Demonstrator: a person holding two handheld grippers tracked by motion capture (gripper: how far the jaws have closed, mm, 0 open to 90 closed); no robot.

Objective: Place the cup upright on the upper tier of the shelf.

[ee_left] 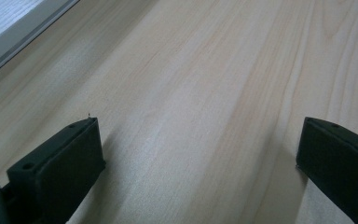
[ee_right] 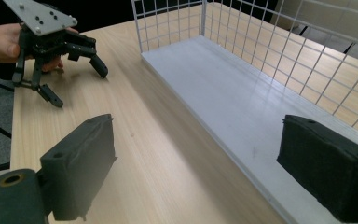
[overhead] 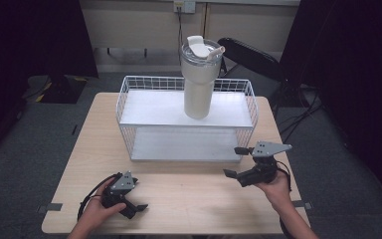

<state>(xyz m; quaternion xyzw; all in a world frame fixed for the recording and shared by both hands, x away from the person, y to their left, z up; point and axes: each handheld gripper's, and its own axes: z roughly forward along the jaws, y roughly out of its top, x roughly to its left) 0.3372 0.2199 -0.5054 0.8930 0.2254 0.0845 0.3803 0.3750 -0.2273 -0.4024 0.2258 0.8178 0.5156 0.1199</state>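
The tall cream tumbler (overhead: 199, 79) stands upright on the top shelf of the wire rack (overhead: 186, 124), far from both grippers, the right gripper (overhead: 236, 162) nearer it than the left gripper (overhead: 138, 199), both jaws spread and empty over the bench (overhead: 189, 194).

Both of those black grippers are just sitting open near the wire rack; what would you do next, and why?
Probably lift the right gripper toward the tall cream tumbler with a lid. It stands upright on the white wire rack's top shelf, untouched, and that gripper is open and nearest.
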